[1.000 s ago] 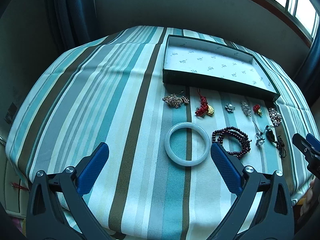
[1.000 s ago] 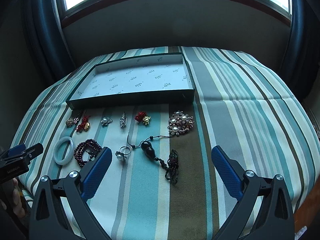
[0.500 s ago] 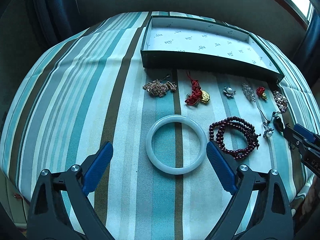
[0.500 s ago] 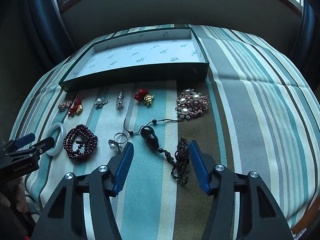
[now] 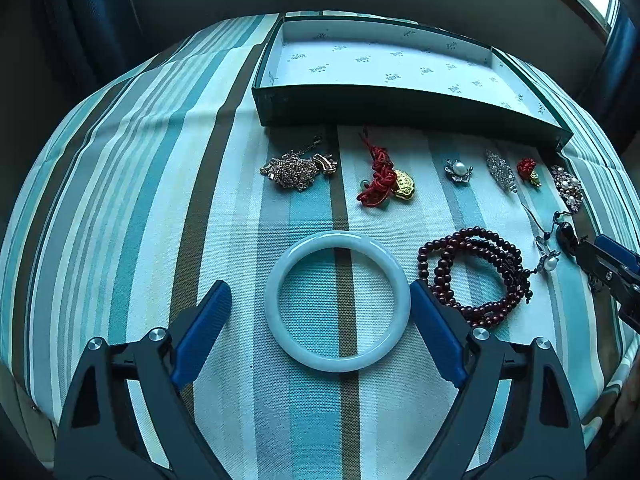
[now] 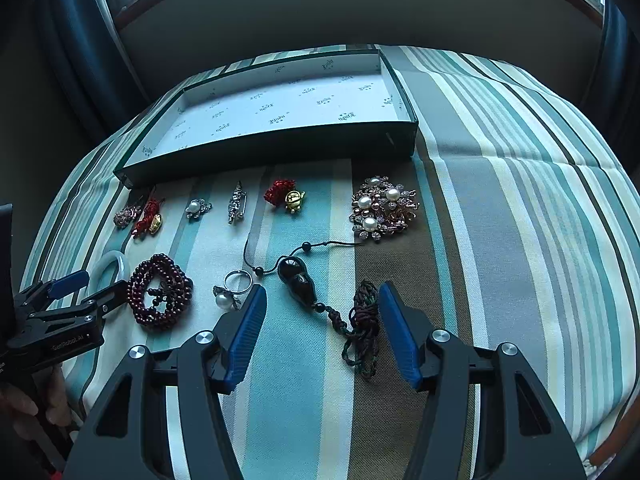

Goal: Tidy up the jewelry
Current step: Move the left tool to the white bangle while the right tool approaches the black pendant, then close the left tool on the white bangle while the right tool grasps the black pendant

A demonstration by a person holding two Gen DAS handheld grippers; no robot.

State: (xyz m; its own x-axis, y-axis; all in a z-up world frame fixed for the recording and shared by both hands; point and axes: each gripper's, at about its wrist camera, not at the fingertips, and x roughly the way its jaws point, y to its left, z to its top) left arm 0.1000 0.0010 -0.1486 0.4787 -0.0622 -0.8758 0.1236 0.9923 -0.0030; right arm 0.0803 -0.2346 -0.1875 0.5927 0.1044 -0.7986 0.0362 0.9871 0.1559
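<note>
1. Left wrist view: the left tool (image 5: 320, 312) stands wide over the table (image 5: 120, 184), its jaws having just been closing a little. The bangle (image 5: 337, 301) lies flat between them, just in front of the tray (image 5: 400, 110). The right pad touches or nearly touches the bangle's rim; the left pad is clear of it. Nothing is gripped yet.
2. Same view: the beads (image 5: 476, 276) lie just right of the bangle, close to the right pad. To do this well, I would keep that pad inside the gap between bangle and beads, lower both pads to the cloth, then close across the full ring so it cannot squirt out.
3. Same view: a chain (image 5: 298, 168) and a red knot (image 5: 384, 180) sit between the bangle and the tray, so the lift should clear them before the bangle goes over the wall.
4. Right wrist view: the right tool (image 6: 320, 316) is half open, having narrowed from wide and holding nothing. The black pendant (image 6: 298, 282) and its tassel (image 6: 364, 320) lie between its jaws, in front of the tray, beside a pearl ring (image 6: 232, 290).
5. Same view: the cord runs off toward the brooch (image 6: 382, 208); I would pinch the solid pendant, not the cord, so that it does not slip or drag neighbours.
</note>
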